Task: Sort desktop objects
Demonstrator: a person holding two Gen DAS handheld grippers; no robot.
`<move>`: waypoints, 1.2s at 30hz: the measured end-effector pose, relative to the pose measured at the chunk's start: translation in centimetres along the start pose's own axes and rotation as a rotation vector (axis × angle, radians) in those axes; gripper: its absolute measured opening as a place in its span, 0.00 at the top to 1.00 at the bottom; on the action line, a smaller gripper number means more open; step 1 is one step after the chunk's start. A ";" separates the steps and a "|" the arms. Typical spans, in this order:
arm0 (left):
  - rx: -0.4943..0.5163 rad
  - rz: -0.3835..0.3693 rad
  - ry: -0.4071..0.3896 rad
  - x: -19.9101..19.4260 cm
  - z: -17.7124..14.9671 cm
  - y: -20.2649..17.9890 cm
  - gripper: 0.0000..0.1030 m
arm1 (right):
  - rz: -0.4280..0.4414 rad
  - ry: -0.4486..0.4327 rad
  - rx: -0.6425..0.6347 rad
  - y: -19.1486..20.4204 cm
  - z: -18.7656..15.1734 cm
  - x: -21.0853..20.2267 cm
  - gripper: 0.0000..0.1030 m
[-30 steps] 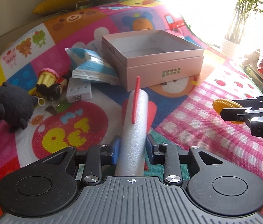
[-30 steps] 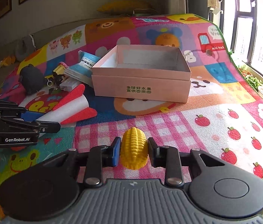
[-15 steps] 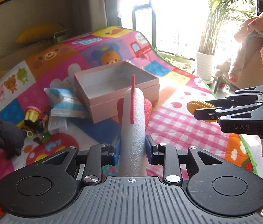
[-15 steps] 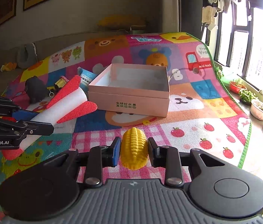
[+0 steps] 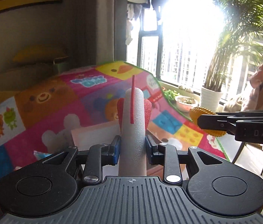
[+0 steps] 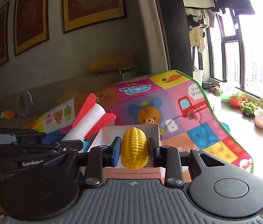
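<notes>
My left gripper (image 5: 133, 147) is shut on a white foam rocket (image 5: 133, 123) with red fins, held up high with its tail pointing away. My right gripper (image 6: 134, 148) is shut on a yellow toy corn (image 6: 134, 145). The pink open box (image 6: 131, 128) lies just below and beyond both grippers; only its far wall and part of its inside show. In the left wrist view the box (image 5: 94, 136) is mostly hidden behind the rocket. The corn (image 5: 204, 120) and right gripper show at the right there. The rocket (image 6: 92, 119) and left gripper show at the left in the right wrist view.
The colourful cartoon play mat (image 6: 168, 100) covers the table and drops off at its right edge. A blue-white packet (image 5: 42, 154) peeks out at the left. Potted plants (image 5: 213, 93) stand on the window sill to the right. A sofa (image 6: 38, 93) with framed pictures is behind.
Both grippers have risen and tilted up with their toys and moved forward over the pink box. The toys at the left of the mat have dropped out of view.
</notes>
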State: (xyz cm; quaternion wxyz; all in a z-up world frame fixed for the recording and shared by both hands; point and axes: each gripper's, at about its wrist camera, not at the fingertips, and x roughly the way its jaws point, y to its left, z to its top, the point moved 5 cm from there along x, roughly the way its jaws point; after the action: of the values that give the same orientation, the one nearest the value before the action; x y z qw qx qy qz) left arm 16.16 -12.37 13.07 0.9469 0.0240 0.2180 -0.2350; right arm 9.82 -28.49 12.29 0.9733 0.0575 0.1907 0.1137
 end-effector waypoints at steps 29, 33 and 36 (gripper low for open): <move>-0.140 0.325 0.135 -6.1 -16.0 13.8 0.00 | -0.169 0.152 -0.086 2.7 -3.4 14.7 0.44; -0.115 0.351 0.154 -6.6 -17.7 14.4 0.00 | -0.026 0.117 -0.275 11.0 -2.8 14.1 0.33; -0.174 0.347 0.142 -7.2 -17.7 15.2 0.00 | 0.069 0.150 -0.380 17.0 -3.9 15.4 0.33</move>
State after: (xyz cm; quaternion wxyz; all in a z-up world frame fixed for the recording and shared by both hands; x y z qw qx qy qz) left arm 10.27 6.90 -0.77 0.9540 -0.0041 0.2961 -0.0463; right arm 18.80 -7.99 5.80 0.9452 -0.1294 0.2358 0.1851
